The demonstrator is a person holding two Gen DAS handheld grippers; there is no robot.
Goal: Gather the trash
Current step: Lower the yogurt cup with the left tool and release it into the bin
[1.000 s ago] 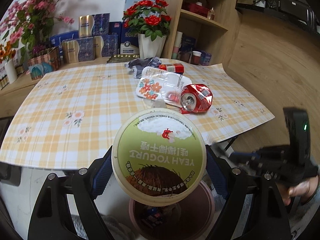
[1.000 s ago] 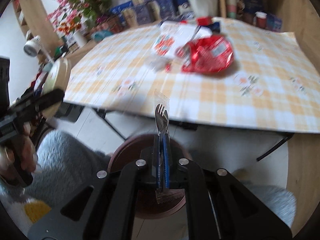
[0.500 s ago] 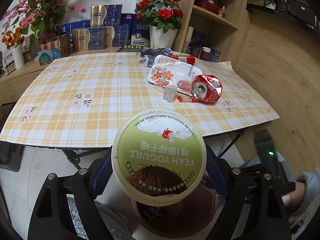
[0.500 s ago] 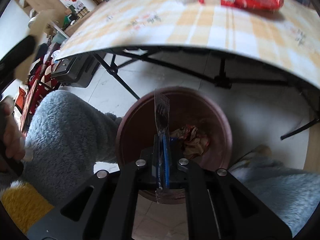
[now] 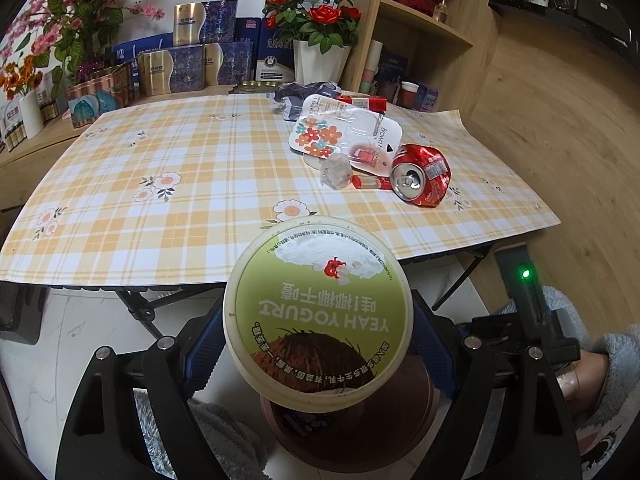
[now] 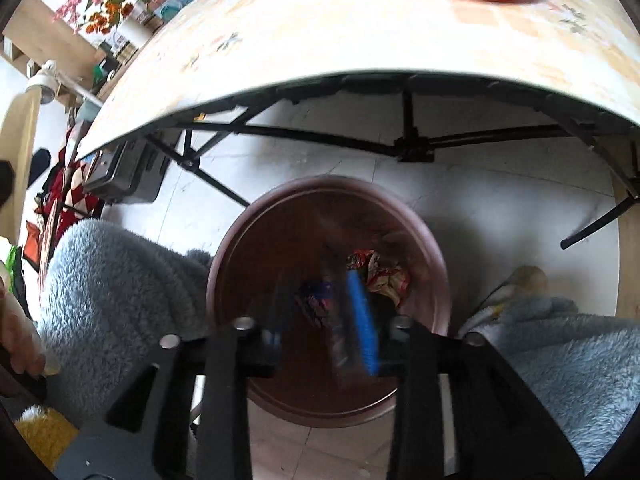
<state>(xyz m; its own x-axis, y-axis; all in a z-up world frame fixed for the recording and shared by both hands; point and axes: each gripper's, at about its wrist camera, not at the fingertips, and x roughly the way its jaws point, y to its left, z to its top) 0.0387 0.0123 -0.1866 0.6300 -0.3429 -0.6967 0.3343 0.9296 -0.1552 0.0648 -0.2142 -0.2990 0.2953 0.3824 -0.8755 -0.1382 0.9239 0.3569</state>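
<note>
My left gripper (image 5: pixel 318 316) is shut on a green-lidded yogurt tub (image 5: pixel 318 312), held above the brown trash bin (image 5: pixel 404 432) in front of the table. My right gripper (image 6: pixel 320 320) is open right over the same trash bin (image 6: pixel 240 240); a blurred clear-wrapped fork (image 6: pixel 334 280) is between its fingers, dropping into the bin. Wrappers (image 6: pixel 378 272) lie at the bin's bottom. On the checked tablecloth (image 5: pixel 180 168) remain a crushed red can (image 5: pixel 420 178), a flowered plastic pack (image 5: pixel 344 136), a small crumpled clear piece (image 5: pixel 336 170) and a dark wrapper (image 5: pixel 304 94).
Black folding table legs (image 6: pixel 408 136) stand behind the bin. My grey fleece-clad legs (image 6: pixel 120 292) flank the bin on both sides. Boxes (image 5: pixel 188 64) and a rose pot (image 5: pixel 320 40) line the table's far edge. A wooden shelf (image 5: pixel 424 32) stands at the back right.
My right gripper has opened and let go of the wrapped fork over the bin. My left gripper has drifted back slightly, still holding the yogurt tub.
</note>
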